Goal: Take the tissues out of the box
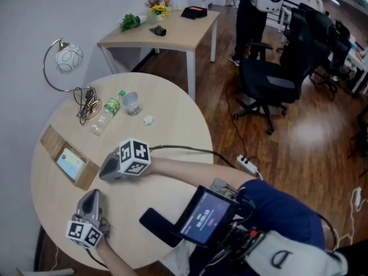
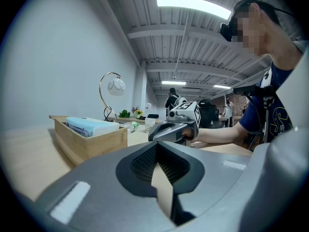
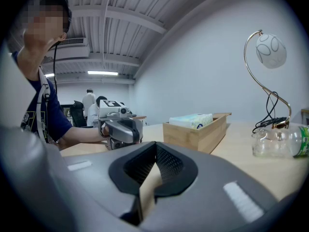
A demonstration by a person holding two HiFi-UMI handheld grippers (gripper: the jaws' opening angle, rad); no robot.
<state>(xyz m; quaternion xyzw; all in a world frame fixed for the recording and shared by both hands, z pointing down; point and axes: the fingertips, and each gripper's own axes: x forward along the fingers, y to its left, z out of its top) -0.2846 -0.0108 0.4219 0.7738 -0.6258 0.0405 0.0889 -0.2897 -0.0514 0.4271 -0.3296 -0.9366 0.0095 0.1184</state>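
Left tool (image 1: 92, 195) and right tool (image 1: 104, 171) held nearly level over the table (image 1: 172, 119), both closed, empty.

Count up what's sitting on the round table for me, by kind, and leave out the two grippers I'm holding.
Wooden box: 1
Tissue pack: 1
Plastic bottle: 1
Clear cup: 1
Desk lamp: 1
Crumpled white scrap: 1
Total: 6
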